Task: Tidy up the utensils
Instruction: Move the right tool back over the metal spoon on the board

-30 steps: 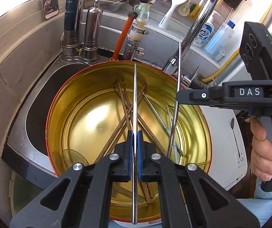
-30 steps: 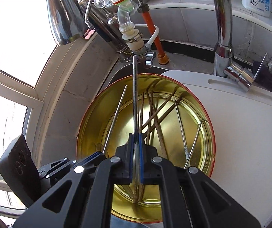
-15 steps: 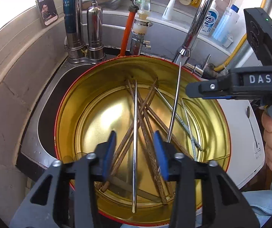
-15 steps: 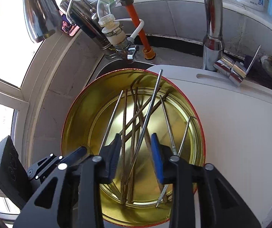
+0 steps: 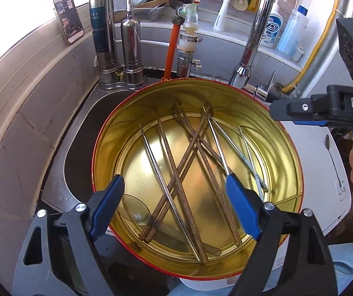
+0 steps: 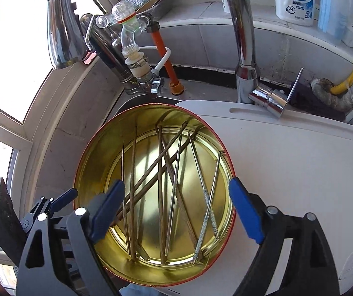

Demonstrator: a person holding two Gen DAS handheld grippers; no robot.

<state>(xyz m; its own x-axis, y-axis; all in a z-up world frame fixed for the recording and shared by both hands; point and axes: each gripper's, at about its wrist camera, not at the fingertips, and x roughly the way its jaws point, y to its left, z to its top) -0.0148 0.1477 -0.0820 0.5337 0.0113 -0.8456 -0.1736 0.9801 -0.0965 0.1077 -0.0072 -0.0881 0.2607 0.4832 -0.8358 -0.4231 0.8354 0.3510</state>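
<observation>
A: Both tools are over the gold tin [image 5: 196, 266], and both stand with their jaws wide apart, gripping nothing. The left tool [image 5: 174, 204] hangs above the near rim, the right tool [image 6: 176, 209] likewise from its side.

B: And the utensils? All inside the tin, by the look of it. Wooden chopsticks [image 5: 188, 162] crossed in an X over the middle, metal chopsticks [image 5: 161, 172] lying across and beside them, and a clear spoon [image 5: 137, 214] down at the near wall under the pile.

A: One teaspoon [image 5: 331, 157] is outside, on the white board [image 6: 299, 162] to the right, well apart from the tin.

B: So that's likely the straggler. What worries you?

A: The tangle. The sticks overlap, so closing on one could pinch two, or lever a neighbour up against the wall. The metal ones look thin and slick; a loose grip could let one swing or slide out.

B: And the tin itself?

A: It appears to sit partly over the sink [image 5: 77, 162] edge. Push down on the sink-side rim and I'd guess it could tip. The faucet [image 6: 245, 49] is close overhead too, so a long stick lifted carelessly may knock it.
</observation>
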